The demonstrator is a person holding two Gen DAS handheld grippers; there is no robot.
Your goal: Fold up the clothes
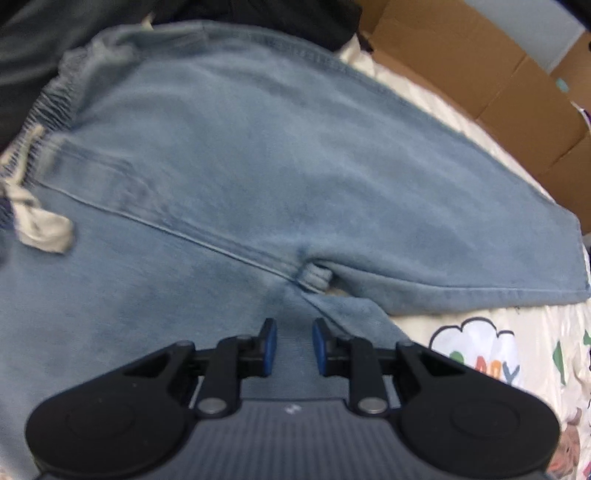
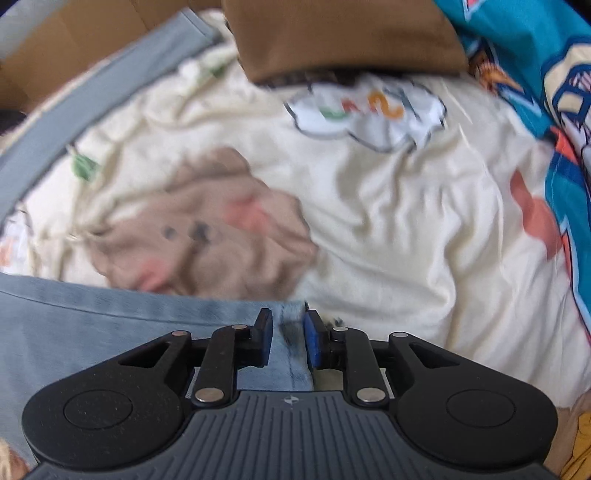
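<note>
Light blue denim shorts (image 1: 258, 155) lie spread on a cream cartoon-print bedsheet (image 1: 524, 347), with the elastic waist and its white drawstring (image 1: 40, 221) at the left. One leg stretches off to the right. My left gripper (image 1: 294, 349) sits on the near leg just below the crotch seam, its blue pads a narrow gap apart with denim filling that gap. In the right wrist view, my right gripper (image 2: 288, 338) is shut on the hem corner of the shorts (image 2: 291, 328), and the rest of that leg (image 2: 92, 332) trails off to the left.
Cardboard boxes (image 1: 480, 74) stand beyond the bed's far edge, and dark clothing (image 1: 288, 14) lies past the waist. In the right wrist view there is a brown garment (image 2: 340, 33) at the top, a teal printed cloth (image 2: 535, 74) at the right and a grey band (image 2: 96, 96) along the left.
</note>
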